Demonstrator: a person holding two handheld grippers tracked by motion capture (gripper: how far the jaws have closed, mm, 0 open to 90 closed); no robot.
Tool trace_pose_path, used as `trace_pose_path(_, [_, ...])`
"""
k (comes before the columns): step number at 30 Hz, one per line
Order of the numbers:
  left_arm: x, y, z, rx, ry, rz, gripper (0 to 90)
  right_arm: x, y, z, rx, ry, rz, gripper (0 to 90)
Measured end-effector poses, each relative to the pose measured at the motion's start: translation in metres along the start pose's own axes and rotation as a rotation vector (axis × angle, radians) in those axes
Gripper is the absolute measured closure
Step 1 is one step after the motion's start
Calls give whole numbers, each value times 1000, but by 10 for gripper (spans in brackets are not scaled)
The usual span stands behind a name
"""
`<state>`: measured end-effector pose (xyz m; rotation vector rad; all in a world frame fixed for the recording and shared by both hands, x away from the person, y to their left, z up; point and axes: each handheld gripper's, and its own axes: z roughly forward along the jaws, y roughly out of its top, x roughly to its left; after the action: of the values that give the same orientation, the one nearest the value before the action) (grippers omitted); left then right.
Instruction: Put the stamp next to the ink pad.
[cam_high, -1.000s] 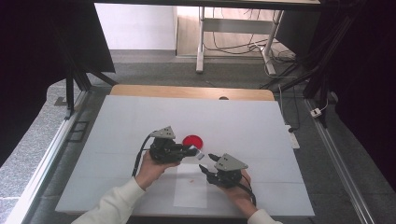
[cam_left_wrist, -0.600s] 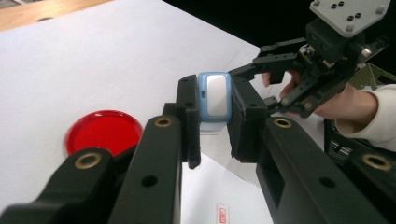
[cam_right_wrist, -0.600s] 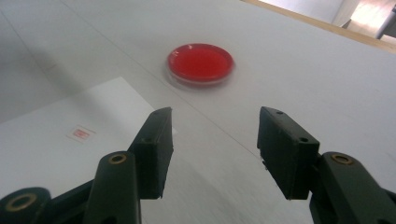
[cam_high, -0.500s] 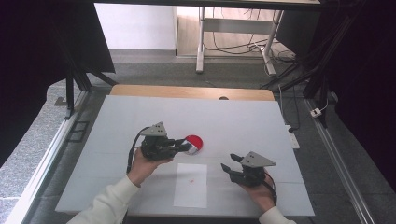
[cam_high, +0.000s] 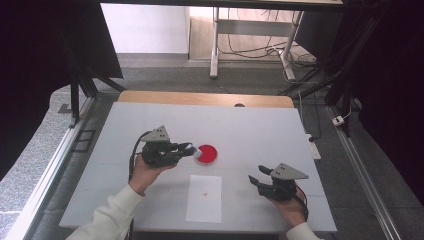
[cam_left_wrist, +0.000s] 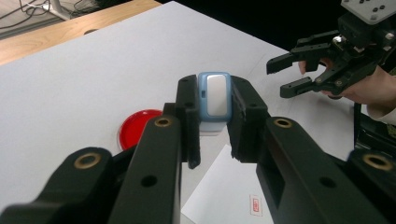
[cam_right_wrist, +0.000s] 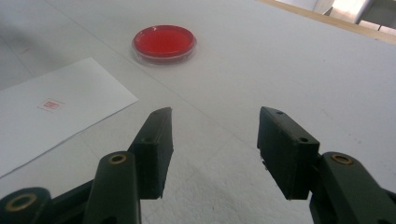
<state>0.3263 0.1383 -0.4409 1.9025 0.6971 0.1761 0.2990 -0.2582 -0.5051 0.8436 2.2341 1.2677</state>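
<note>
My left gripper (cam_high: 186, 149) is shut on a small light-blue stamp block (cam_left_wrist: 214, 95) with a pale grey face, held just above the table beside a round red ink pad (cam_high: 207, 154). In the left gripper view the pad (cam_left_wrist: 135, 128) lies below and left of the jaws. A white sheet of paper (cam_high: 204, 200) with a small red stamp mark (cam_high: 205, 193) lies near the front edge. Right of the sheet, my right gripper (cam_high: 256, 174) is open with nothing between its fingers. In its own view my right gripper (cam_right_wrist: 215, 116) points over bare table toward the pad (cam_right_wrist: 163, 42) and the paper (cam_right_wrist: 46, 116).
The white table top (cam_high: 260, 130) has a wooden strip (cam_high: 205, 98) along its far edge. Metal rails run along both sides, and desk legs and cables lie on the floor beyond. The person's right hand and gripper (cam_left_wrist: 285, 77) show at the upper right of the left gripper view.
The right gripper has drawn away to the right from the middle of the table. The left gripper has shifted a little to the left, still holding the stamp.
</note>
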Motion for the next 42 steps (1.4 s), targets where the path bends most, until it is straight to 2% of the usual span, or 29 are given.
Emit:
trace_pose_path(8, [10,-3,-1,38,49,15,750,-6,-3,-9,-7,-23,10,450])
trace_pose_path(14, [22,-9,-2,77,116,19,748,-11,-5,-10,1,-33,19,448])
trace_pose_path(18, [29,-12,2,134,137,14,746,-13,-5,-10,7,-38,24,447])
trace_pose_path(23, [37,-18,13,207,189,30,745,-13,-5,-10,9,-46,23,443])
trace_pose_path(31, [45,-26,33,257,191,17,744,-14,-5,-9,18,-45,25,443])
trace_pose_path(37, [48,-30,42,225,164,-16,745,-14,-5,-9,22,-44,23,443])
trace_pose_path(42, [51,-38,48,208,175,-35,745,-15,-5,-8,26,-46,20,443])
